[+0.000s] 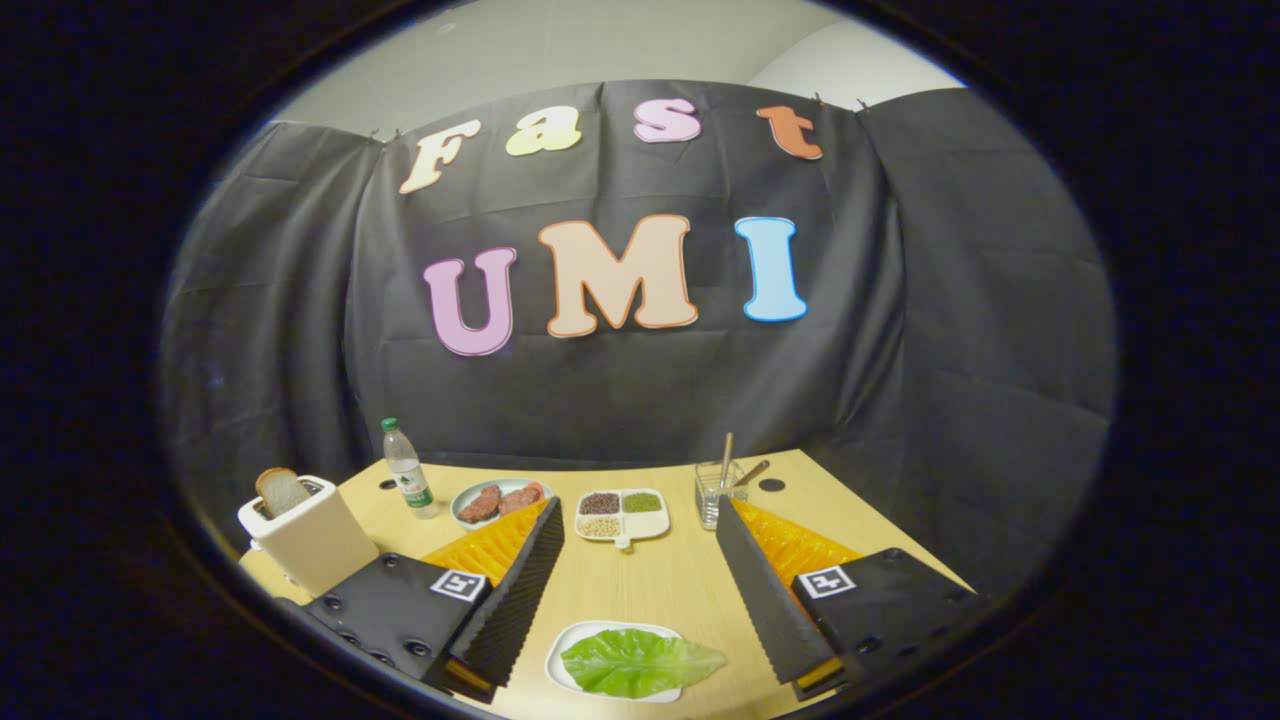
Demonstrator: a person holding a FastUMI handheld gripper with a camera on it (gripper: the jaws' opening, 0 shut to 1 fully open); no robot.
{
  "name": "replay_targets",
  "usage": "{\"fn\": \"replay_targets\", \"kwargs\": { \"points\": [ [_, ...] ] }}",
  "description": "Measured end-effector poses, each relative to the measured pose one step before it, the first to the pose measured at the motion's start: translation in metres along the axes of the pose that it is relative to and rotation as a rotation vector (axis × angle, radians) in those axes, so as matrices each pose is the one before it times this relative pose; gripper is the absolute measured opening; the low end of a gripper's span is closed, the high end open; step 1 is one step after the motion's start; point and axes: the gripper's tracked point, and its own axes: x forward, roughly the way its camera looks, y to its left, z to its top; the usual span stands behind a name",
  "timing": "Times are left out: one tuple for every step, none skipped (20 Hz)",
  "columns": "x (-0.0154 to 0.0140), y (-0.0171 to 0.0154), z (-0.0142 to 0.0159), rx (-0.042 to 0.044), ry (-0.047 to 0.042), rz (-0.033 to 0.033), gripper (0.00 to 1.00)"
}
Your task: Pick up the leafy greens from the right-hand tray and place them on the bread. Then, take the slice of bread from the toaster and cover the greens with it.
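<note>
The leaf (640,662) you are after lies flat on a small white plate (560,650) close in between the gripper (635,610) fingers, near their bases; nothing is gripped, and the jaws stand spread wide with bare wooden table (650,580) between them. By my reading nothing of the task is done yet: the leaf is still on its plate, and the slice of bread (282,490) still stands up out of the white toaster (310,540) off to the left. I cannot make out a base slice of bread; the plate (470,492) beyond the left finger holds reddish-brown pieces, perhaps meat, too small to tell.

The leaf is broad, thin and glossy green with a pale rib and a ruffled edge, so it will likely be limp. The toaster is smooth and boxy. Further out stand a clear plastic bottle (407,480), a divided dish of grains (620,514) and a glass with utensils (720,490).
</note>
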Motion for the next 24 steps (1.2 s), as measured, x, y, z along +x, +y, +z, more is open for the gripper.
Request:
{"fn": "replay_targets", "kwargs": {
  "points": [
    [-0.00062,-0.00472,-0.00559,0.00056,0.01295,-0.00499,0.97],
    [-0.00033,-0.00444,-0.00587,-0.00206,0.01795,-0.00411,0.97],
    [0.00016,-0.00566,-0.00896,-0.00084,0.02059,-0.004,0.97],
    [0.00053,-0.00573,-0.00894,0.00269,0.02329,-0.00413,0.97],
    [0.00005,-0.00569,-0.01025,0.00625,0.02309,-0.00271,0.97],
    [0.00158,-0.00497,-0.00877,0.00688,0.02283,-0.00035,0.97],
    [0.00167,-0.00524,-0.01097,0.00611,0.02796,0.00209,0.97],
    [0.00167,-0.00767,-0.01296,0.00246,0.03105,-0.00396,0.97],
    [0.0034,-0.00717,-0.01087,-0.00201,0.02749,-0.00262,0.97],
    [0.00183,-0.00493,-0.00924,-0.00479,0.02637,0.00088,0.97],
    [0.00317,-0.00487,-0.00865,-0.00311,0.02355,0.00331,0.97],
    [0.00335,-0.00419,-0.0078,-0.00287,0.02391,0.00328,0.97],
    [0.00389,-0.00334,-0.00909,-0.00313,0.02492,0.00691,0.97],
    [0.00405,-0.00212,-0.00691,-0.00263,0.02303,0.0095,0.97],
    [0.0035,-0.00115,-0.00836,-0.00354,0.02299,0.00817,0.97],
    [0.0038,-0.00095,-0.00625,-0.0018,0.02133,0.00778,0.97],
    [0.00537,0.00059,-0.00748,0.0015,0.02265,0.01586,0.97],
    [0.00541,0.00254,-0.0072,0.00361,0.02733,0.01881,0.97],
    [0.00598,0.00217,-0.00858,0.0021,0.03083,0.01781,0.97],
    [0.00487,0.00127,-0.0072,-0.00203,0.02749,0.01354,0.97],
    [0.00483,-0.00071,-0.00795,-0.00457,0.02589,0.00473,0.97],
    [0.00535,-0.00107,-0.00617,-0.00613,0.02758,0.00161,0.97],
    [0.00353,0.0005,-0.00674,-0.00575,0.02841,0.00752,0.97],
    [0.00483,0.00033,-0.00668,-0.00707,0.02672,0.00921,0.97]
  ]
}}
